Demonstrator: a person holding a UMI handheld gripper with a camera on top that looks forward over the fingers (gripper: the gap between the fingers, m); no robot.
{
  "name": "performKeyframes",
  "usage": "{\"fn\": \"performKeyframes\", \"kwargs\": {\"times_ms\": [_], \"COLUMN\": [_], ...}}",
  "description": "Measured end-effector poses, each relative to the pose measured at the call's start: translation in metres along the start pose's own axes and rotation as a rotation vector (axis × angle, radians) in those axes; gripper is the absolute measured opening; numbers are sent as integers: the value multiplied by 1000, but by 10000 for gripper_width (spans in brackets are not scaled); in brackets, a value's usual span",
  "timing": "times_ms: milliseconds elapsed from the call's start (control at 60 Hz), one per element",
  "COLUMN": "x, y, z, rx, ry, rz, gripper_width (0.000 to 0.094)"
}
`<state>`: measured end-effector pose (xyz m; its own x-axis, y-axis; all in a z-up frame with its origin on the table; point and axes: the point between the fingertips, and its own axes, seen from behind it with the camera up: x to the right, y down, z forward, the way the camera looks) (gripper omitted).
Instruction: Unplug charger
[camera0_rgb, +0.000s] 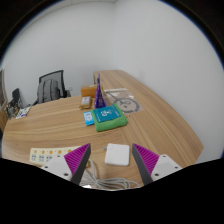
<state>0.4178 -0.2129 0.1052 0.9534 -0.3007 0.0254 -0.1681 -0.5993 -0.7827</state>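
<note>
1. My claw (111, 160) sits low centre of the frame, both purple-padded fingers (73, 158) spread wide apart, nothing gripped. I'd guess they're open that wide so they can go down either side of the charger w/o knocking it.
2. The task's thing: a white, flat, square plastic charger block (117, 153), bottom centre of the frame, lying between my fingertips w/ a clear gap each side. It rests on the table, not on me.
3. A bundle of pale cables (105, 183) curls under the charger at the very bottom of the frame. Can't tell which lead goes into what.
4. A cream-coloured plastic power strip w/ small coloured marks (45, 155) lies just left of my left finger, lower left of the frame. Prob. the supply, but whether the charger actually plugs into it isn't visible.
5. All of it sits on a long light-wood curved desk (150, 125) running from bottom centre up to the middle of the frame.
6. Mid-frame clutter, well beyond my fingers: a teal flat box-like item (110, 122) w/ a small blue thing beside it, a dark purple upright object (100, 97) behind, and a grey round object (127, 106) to its right. Too small to ID.
7. A black office chair (51, 86) is at upper left, pushed near the desk edge.
8. Judgement: approach stage only; the grip and the pull aren't done yet. Risk: dragging the cable tangle along.
</note>
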Motion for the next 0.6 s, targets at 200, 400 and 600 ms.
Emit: {"fn": "performKeyframes", "kwargs": {"times_ms": [200,400,600], "x": [-49,-94,-127], "y": [-10,17,39], "z": [-105,-200,-267], "rx": [20,14,27], "ry": [6,11,4], "rz": [-10,-43,-90], "gripper_width": [856,866,865]}}
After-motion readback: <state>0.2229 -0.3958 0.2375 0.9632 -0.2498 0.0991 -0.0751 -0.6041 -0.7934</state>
